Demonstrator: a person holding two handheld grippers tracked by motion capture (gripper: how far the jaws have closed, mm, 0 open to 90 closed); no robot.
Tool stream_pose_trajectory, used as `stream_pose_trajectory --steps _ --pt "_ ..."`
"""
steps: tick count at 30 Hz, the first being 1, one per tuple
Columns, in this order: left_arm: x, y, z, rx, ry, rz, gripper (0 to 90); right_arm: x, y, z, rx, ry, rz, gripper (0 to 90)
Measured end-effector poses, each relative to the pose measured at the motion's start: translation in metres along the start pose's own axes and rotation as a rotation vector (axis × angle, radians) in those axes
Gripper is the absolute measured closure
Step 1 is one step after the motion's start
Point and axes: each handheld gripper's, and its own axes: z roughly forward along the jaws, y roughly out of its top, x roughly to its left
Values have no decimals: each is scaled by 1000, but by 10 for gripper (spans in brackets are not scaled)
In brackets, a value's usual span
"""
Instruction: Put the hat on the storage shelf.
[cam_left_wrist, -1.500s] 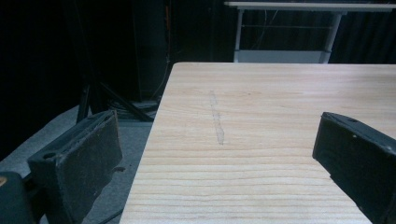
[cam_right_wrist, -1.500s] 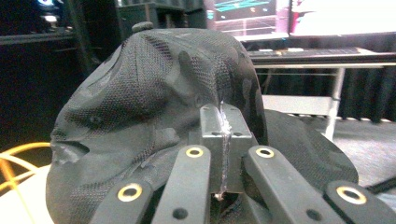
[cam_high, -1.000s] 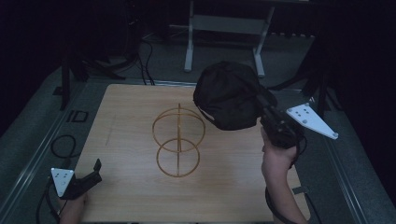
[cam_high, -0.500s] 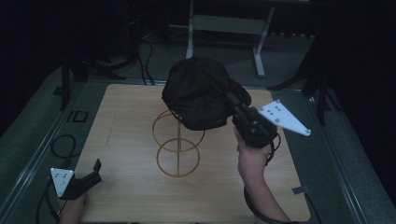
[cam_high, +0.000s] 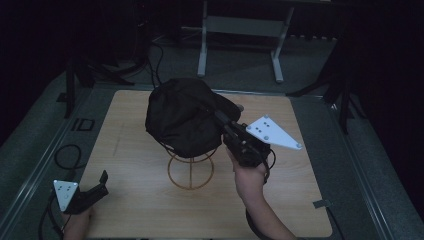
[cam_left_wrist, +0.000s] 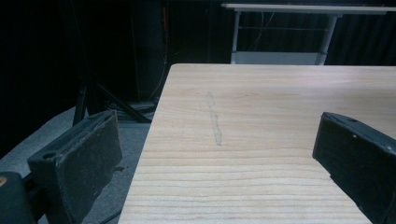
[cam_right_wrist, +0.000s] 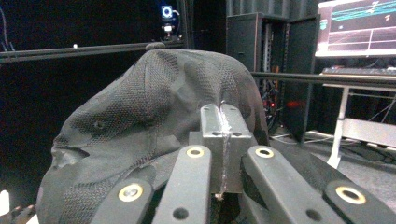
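Observation:
A black mesh cap (cam_high: 182, 117) hangs over the top of a wire ring stand (cam_high: 191, 172) in the middle of the wooden table (cam_high: 300, 200). My right gripper (cam_high: 221, 119) reaches in from the right and is shut on the cap's edge. In the right gripper view the jaws meet at a thin seam (cam_right_wrist: 223, 116), with the cap (cam_right_wrist: 140, 116) bulging beyond them. The stand's upper part is hidden by the cap. My left gripper (cam_high: 101, 184) rests at the table's near left corner. Its jaws stand open with nothing between them (cam_left_wrist: 219, 154) over bare wood (cam_left_wrist: 261, 102).
A white-legged frame (cam_high: 240, 30) stands on the floor behind the table. Cables (cam_high: 65, 155) lie on the floor at the left. A lit monitor (cam_right_wrist: 359, 23) and dark racks stand off in the room. A tape scrap (cam_high: 320, 203) sits at the table's near right.
My right hand has carried the cap leftward from the table's right side until it sits over the wire stand. The left gripper has stayed put.

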Motion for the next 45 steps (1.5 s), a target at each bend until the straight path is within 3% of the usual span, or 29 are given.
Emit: stream_pose_trajectory --steps 17,34,38,45 --pt "0 0 0 -2 -3 -1 18 -6 -42 8 121 -12 6 900" --pt "0 0 0 -3 -2 -3 18 -5 -63 9 185 54 35 900" --pt "0 0 0 -3 -4 -3 18 -4 -73 13 235 74 30 900" --pt "0 0 0 -4 -3 -3 18 -5 -83 10 243 86 53 899"
